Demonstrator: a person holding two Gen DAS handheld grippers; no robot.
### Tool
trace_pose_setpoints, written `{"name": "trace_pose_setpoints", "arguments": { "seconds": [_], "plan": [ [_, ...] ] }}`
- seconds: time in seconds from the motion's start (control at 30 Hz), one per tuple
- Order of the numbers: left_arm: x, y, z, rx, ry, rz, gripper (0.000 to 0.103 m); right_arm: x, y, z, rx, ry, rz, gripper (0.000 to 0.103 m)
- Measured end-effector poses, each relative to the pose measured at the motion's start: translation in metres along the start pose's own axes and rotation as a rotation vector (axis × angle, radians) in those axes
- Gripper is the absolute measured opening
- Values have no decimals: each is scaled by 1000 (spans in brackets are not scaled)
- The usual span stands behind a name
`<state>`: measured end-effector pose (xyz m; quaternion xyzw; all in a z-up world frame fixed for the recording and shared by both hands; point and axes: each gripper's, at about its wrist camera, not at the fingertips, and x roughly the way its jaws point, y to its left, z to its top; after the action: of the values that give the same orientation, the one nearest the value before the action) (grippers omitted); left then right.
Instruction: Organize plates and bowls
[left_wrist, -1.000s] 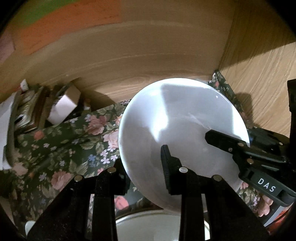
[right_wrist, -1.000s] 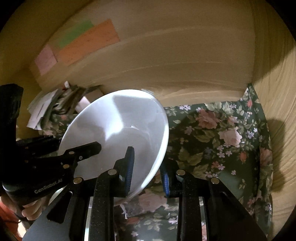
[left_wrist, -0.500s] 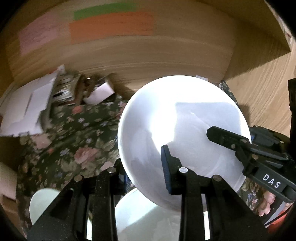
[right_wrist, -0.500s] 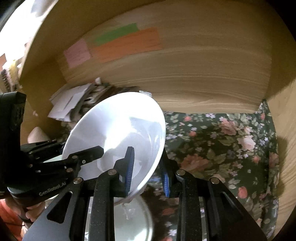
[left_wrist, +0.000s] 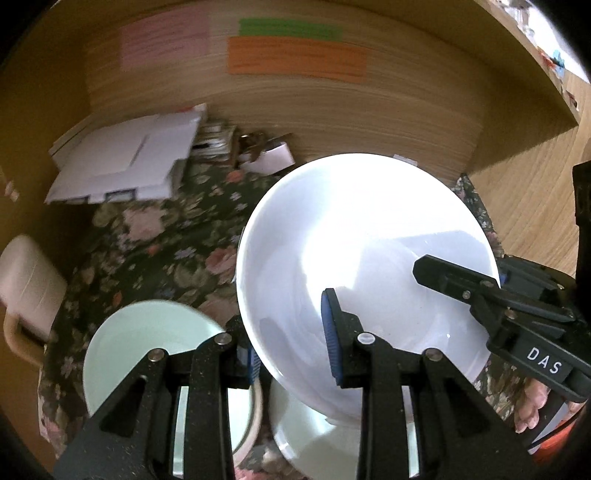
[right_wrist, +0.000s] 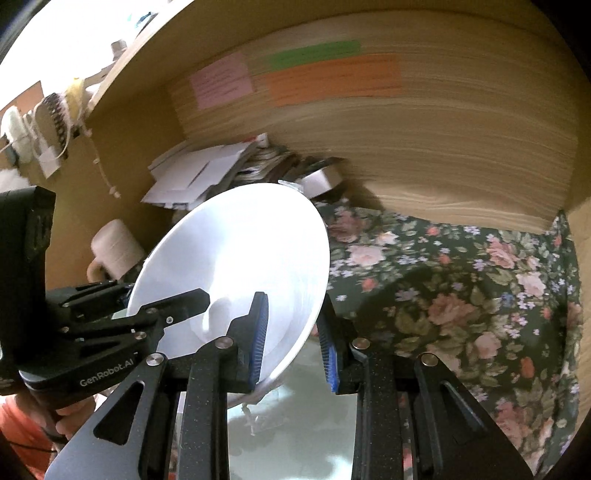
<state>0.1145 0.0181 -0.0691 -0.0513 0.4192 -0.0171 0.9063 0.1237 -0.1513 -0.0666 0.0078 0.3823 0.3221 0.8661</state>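
We hold a white bowl (left_wrist: 365, 266) tilted in the air with both tools: the left tool (left_wrist: 291, 350) is clamped on its left rim and the right tool (right_wrist: 293, 349) on its right rim. Below it on the flowered surface (right_wrist: 461, 280) sit a pale green bowl (left_wrist: 140, 343) at the near left and a white plate (left_wrist: 306, 435).
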Motion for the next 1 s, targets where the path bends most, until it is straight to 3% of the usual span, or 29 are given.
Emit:
{"name": "trace_pose_setpoints", "arguments": {
  "seconds": [0.5, 1.0],
  "plan": [
    [-22, 70, -37, -137, -1, 86, 29, 39, 60, -7, -75, 71, 122, 24],
    [-32, 104, -67, -203, -4, 132, 29, 68, 95, -15, -124, 144, 190, 24]
  ]
}}
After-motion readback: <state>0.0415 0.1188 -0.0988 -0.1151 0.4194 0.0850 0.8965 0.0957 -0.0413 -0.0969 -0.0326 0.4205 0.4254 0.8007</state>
